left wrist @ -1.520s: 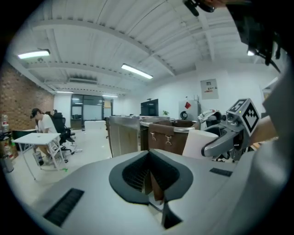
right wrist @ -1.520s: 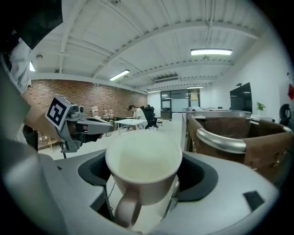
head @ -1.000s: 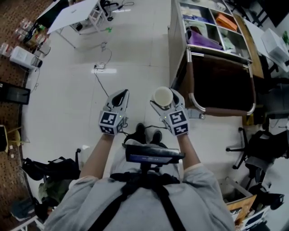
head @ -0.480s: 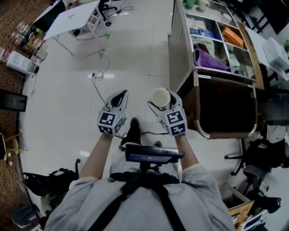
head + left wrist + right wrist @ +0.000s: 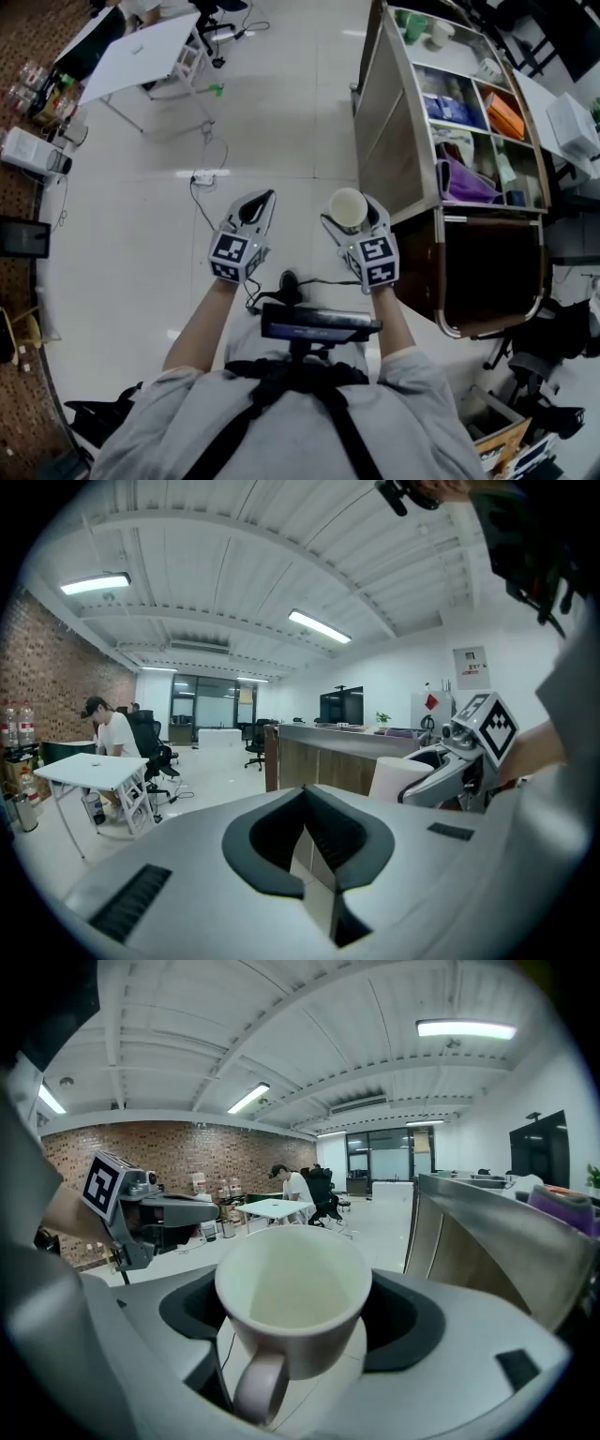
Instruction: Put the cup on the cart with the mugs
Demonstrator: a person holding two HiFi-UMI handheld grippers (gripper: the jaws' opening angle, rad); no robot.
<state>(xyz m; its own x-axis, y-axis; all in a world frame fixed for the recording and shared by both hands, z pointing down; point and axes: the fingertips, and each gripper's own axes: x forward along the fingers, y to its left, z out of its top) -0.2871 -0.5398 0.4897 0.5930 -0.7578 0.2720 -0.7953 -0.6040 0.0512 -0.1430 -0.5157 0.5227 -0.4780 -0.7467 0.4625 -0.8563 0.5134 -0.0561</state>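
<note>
A pale cup (image 5: pixel 347 208) with a handle sits upright between the jaws of my right gripper (image 5: pixel 352 210), which is shut on it. In the right gripper view the cup (image 5: pixel 292 1293) fills the middle, empty, with its handle toward the camera. My left gripper (image 5: pixel 261 202) is held beside it at the same height, shut and holding nothing; in its own view the left gripper (image 5: pixel 305 832) points across the room, with the cup (image 5: pixel 398 778) at its right. The metal cart (image 5: pixel 394 131) stands just right of the cup. Mugs (image 5: pixel 436 33) sit on its top at the far end.
The cart's shelves hold a purple bag (image 5: pixel 464 183) and an orange item (image 5: pixel 506 117). A white table (image 5: pixel 141 42) stands at the far left, with a seated person (image 5: pixel 108 738) by it. A power strip with cable (image 5: pixel 202 176) lies on the floor ahead. Dark chairs (image 5: pixel 562 347) crowd the right.
The person has walked forward: the cart has slid down and nearer in the head view, showing more of its shelves. Both grippers keep their pose, the cup still in the right one.
</note>
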